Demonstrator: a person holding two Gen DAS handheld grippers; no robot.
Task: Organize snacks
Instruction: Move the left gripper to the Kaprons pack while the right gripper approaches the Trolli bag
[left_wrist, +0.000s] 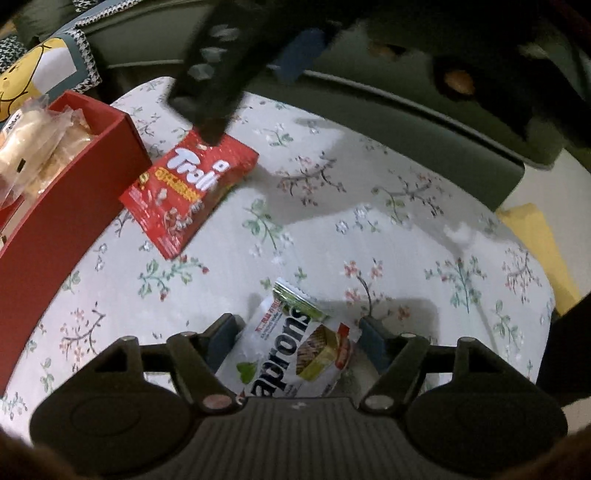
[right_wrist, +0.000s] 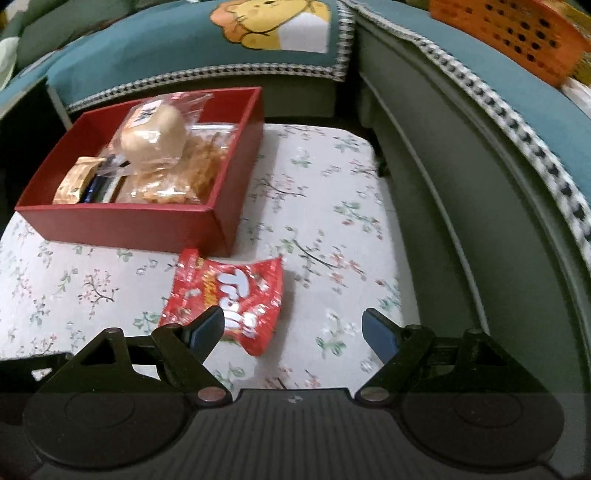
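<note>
A red Trolli packet (left_wrist: 190, 194) lies on the floral tablecloth beside the red box (left_wrist: 70, 199); it also shows in the right wrist view (right_wrist: 231, 299). My right gripper (right_wrist: 293, 330) is open just above and in front of it, its left finger over the packet's edge. A white Loacker Napolitaner wafer packet (left_wrist: 291, 347) lies between the fingers of my open left gripper (left_wrist: 297, 332), which do not press on it. The red box (right_wrist: 122, 218) holds several wrapped snacks (right_wrist: 155, 140). The right gripper's body (left_wrist: 218, 70) hangs over the Trolli packet in the left wrist view.
A green sofa frame (right_wrist: 443, 155) runs along the table's far and right sides, with teal cushions (right_wrist: 229, 40) and an orange basket (right_wrist: 517, 33) on it. A yellow item (left_wrist: 535, 240) lies past the table's right edge. The tablecloth (right_wrist: 332, 206) spreads right of the box.
</note>
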